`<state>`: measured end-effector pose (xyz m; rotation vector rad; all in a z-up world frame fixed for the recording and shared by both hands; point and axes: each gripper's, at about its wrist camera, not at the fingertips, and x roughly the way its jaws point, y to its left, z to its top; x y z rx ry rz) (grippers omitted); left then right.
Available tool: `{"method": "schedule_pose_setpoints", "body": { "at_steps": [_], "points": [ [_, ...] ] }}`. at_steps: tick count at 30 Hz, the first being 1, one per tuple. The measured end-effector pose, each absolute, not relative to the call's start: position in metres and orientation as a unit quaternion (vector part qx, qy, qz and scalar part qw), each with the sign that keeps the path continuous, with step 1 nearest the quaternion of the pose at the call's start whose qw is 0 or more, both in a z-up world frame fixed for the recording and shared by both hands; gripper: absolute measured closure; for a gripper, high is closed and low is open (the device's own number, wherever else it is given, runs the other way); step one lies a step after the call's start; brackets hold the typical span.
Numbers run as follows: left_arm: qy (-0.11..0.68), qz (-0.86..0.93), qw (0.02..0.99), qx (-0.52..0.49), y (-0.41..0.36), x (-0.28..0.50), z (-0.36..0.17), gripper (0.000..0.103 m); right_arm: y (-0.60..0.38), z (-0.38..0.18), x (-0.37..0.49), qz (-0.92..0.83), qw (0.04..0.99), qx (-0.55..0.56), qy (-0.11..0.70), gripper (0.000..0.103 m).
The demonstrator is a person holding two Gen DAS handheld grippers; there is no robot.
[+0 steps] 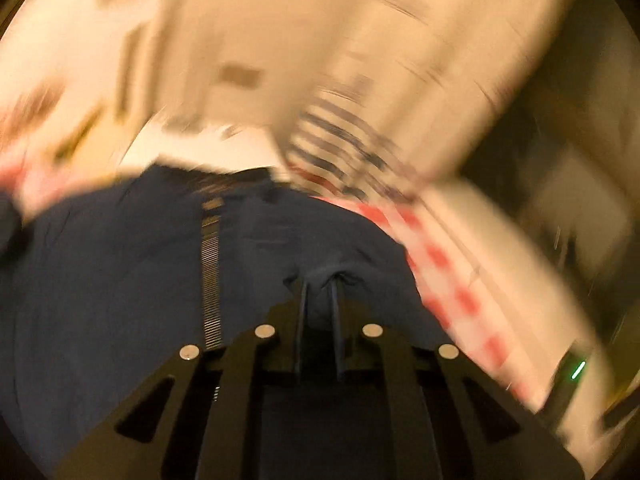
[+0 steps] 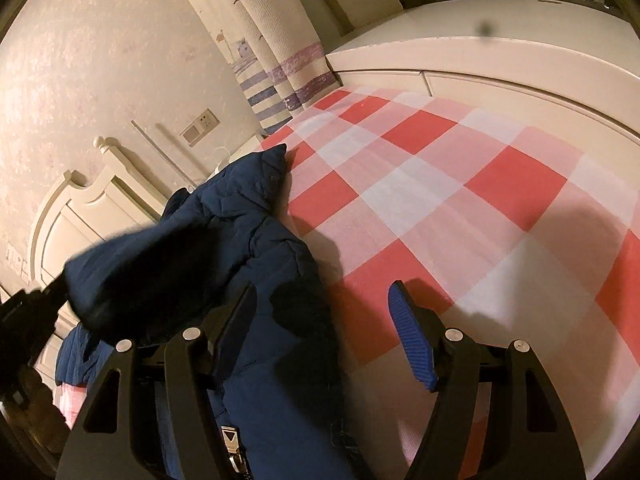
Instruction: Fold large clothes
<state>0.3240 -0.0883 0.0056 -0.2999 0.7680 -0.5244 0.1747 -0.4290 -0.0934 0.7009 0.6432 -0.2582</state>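
A large navy blue padded jacket (image 1: 120, 272) fills the lower left wrist view, with its zipper (image 1: 211, 280) running up the middle; the view is motion-blurred. My left gripper (image 1: 320, 284) is shut on a pinched fold of the jacket. In the right wrist view the jacket (image 2: 256, 248) lies at the left on a bed with a red and white checked sheet (image 2: 460, 184). My right gripper (image 2: 320, 304) is open, its blue-padded fingers (image 2: 412, 340) spread just above the jacket's right edge, holding nothing. A lifted part of the jacket (image 2: 132, 272) hangs at the left.
A cream headboard (image 2: 80, 216) stands at the left, with a wall socket (image 2: 200, 126) above it. Striped curtains (image 2: 276, 80) hang at the back. A cream cabinet (image 2: 480, 64) borders the bed's far side. The checked sheet also shows in the left wrist view (image 1: 448, 276).
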Motion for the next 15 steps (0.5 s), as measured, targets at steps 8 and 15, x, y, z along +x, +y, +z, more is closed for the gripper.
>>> {"method": "schedule_pose_setpoints", "body": {
  "at_steps": [8, 15],
  "points": [
    [0.452, -0.132, 0.856, -0.214, 0.033, 0.323, -0.064, 0.038, -0.43, -0.094, 0.176, -0.121, 0.881, 0.334, 0.312, 0.035],
    [0.256, -0.21, 0.903, 0.273, -0.066, 0.215, -0.02, 0.022, -0.429, -0.093, 0.177, -0.123, 0.881, 0.331, 0.314, 0.035]
  ]
}}
